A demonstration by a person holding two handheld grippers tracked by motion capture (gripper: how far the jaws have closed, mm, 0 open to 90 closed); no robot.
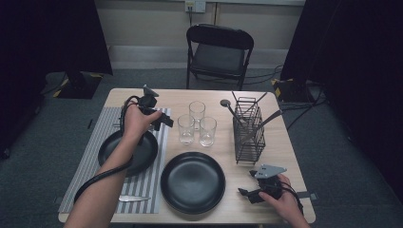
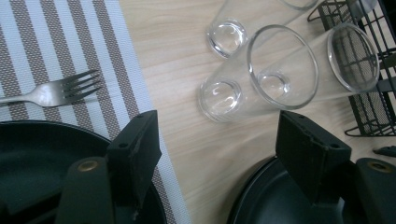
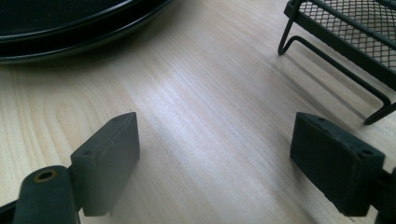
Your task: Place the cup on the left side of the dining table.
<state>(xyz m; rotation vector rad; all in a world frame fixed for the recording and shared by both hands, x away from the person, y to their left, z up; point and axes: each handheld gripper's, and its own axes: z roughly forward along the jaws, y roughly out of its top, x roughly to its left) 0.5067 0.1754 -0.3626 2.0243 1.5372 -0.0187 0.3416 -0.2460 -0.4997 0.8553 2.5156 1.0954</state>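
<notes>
Three clear empty glasses point(image 1: 195, 124) stand together mid-table; in the left gripper view they lie just ahead of the jaws, the nearest glass point(image 2: 261, 74) in front. My left gripper point(image 1: 166, 118) hovers over the right edge of the striped placemat point(image 1: 95, 156), pointing at the glasses. It is open point(image 2: 215, 126) with nothing between its jaws. One black plate point(image 1: 142, 154) sits on the placemat, a second black plate point(image 1: 192, 182) at the front centre. My right gripper point(image 1: 244, 194) rests open near the front right corner, over bare wood point(image 3: 215, 130).
A black wire cutlery basket point(image 1: 248, 130) holding utensils stands right of the glasses. A fork point(image 2: 56, 91) lies on the placemat beyond the left plate, a knife point(image 1: 134, 198) at the mat's front. A folding chair point(image 1: 218, 52) stands behind the table.
</notes>
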